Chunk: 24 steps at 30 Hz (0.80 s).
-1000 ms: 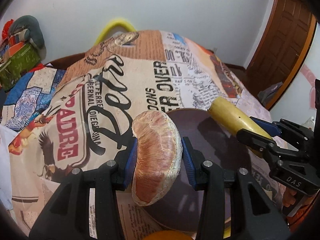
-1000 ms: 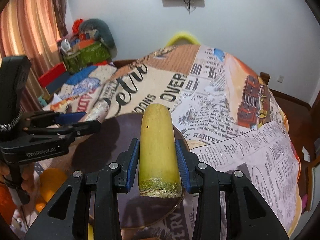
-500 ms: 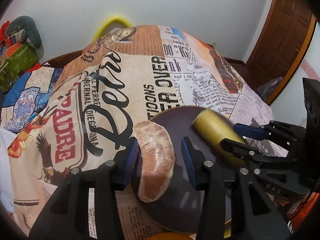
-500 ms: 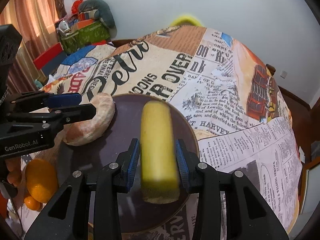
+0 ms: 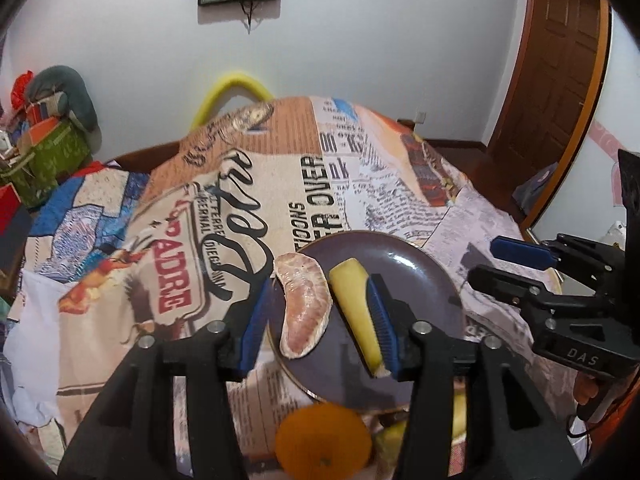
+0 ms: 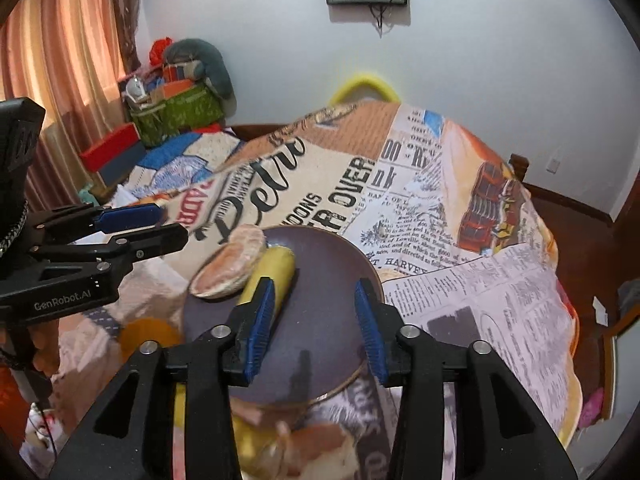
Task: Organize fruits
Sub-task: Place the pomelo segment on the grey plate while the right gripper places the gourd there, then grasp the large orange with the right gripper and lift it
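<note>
Resting soft, membrane-skinned pink pomelo segment and firm yellow cane piece on dark round plate; left gripper and right gripper just opened, both empty; best held gently midway.

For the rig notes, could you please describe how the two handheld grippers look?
Both are black plastic frames with silver screws and two fingers faced with ribbed blue pads. The left gripper carries "GenRobot.AI" in pale lettering on its side, seen from the right wrist view; the right gripper carries "DAS". No sleeves are visible.
</note>
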Each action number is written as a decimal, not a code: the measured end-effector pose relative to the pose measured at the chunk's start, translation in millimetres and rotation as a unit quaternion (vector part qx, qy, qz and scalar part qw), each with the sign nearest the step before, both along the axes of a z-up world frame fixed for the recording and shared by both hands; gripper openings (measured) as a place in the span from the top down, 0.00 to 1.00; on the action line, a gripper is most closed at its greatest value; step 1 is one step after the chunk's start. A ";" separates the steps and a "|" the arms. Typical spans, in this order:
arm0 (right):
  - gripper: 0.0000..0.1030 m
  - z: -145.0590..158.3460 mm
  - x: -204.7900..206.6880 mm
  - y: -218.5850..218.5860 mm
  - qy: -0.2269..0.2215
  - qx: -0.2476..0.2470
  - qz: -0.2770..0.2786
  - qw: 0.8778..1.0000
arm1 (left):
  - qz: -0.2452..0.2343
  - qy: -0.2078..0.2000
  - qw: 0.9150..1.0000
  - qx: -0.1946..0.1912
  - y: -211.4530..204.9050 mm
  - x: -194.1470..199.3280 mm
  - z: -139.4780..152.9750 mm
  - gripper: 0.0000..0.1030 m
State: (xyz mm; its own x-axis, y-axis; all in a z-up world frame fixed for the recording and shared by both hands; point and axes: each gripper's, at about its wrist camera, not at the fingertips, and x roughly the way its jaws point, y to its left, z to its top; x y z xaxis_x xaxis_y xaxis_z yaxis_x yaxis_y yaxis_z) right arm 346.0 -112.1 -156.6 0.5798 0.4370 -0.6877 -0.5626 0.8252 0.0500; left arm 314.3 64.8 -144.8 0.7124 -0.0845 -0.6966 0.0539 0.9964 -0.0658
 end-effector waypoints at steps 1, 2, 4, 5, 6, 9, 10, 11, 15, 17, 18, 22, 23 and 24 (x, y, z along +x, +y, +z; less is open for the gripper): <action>0.58 3.3 -5.7 -1.4 -0.007 0.000 -0.003 1.000 | 0.000 -0.006 1.000 0.002 -0.6 -7.3 5.1 0.50; 0.56 6.7 -12.0 -4.0 -0.013 0.002 -0.006 1.000 | 0.000 -0.011 1.000 0.003 -1.0 -12.5 8.7 0.50; 0.52 12.6 -23.3 -8.9 -0.018 0.012 -0.010 1.000 | 0.001 -0.019 1.000 0.004 -1.4 -25.7 16.5 0.49; 0.48 14.5 -28.6 -11.3 -0.019 0.016 -0.013 1.000 | 0.001 -0.022 1.000 0.003 -1.4 -34.0 20.7 0.48; 0.46 16.7 -34.9 -13.7 -0.023 0.019 -0.017 0.999 | 0.001 -0.024 1.000 0.002 -1.6 -39.4 22.9 0.47; 0.43 20.7 -52.1 -20.2 -0.032 0.022 -0.026 0.999 | 0.001 -0.032 0.999 0.003 -3.1 -59.4 29.3 0.43; 0.43 21.0 -56.6 -22.5 -0.032 0.022 -0.028 0.999 | 0.000 -0.034 0.999 0.004 -3.9 -66.3 30.5 0.43; 0.42 20.9 -60.3 -24.4 -0.032 0.023 -0.029 0.999 | -0.001 -0.034 0.999 0.004 -4.3 -71.8 30.9 0.41; 0.41 15.0 -78.1 -32.3 -0.029 0.020 -0.038 0.999 | -0.005 -0.030 1.000 0.001 -6.7 -93.2 28.8 0.40; 0.41 10.7 -86.6 -35.4 -0.024 0.019 -0.041 0.999 | -0.006 -0.031 1.000 -0.001 -8.6 -104.7 26.9 0.40; 0.40 7.4 -90.7 -36.5 -0.021 0.017 -0.041 0.999 | -0.007 -0.030 1.000 -0.003 -9.3 -110.7 25.7 0.40; 0.34 -3.6 -104.6 -41.5 -0.011 0.014 -0.046 0.999 | -0.009 -0.024 1.000 -0.009 -10.5 -129.7 18.2 0.38; 0.33 -8.8 -107.9 -42.0 -0.008 0.012 -0.048 0.999 | -0.009 -0.022 1.000 -0.009 -10.2 -133.0 16.0 0.38; 0.33 -12.7 -111.7 -42.6 -0.005 0.008 -0.048 0.999 | -0.009 -0.018 1.000 -0.008 -10.8 -136.2 12.8 0.38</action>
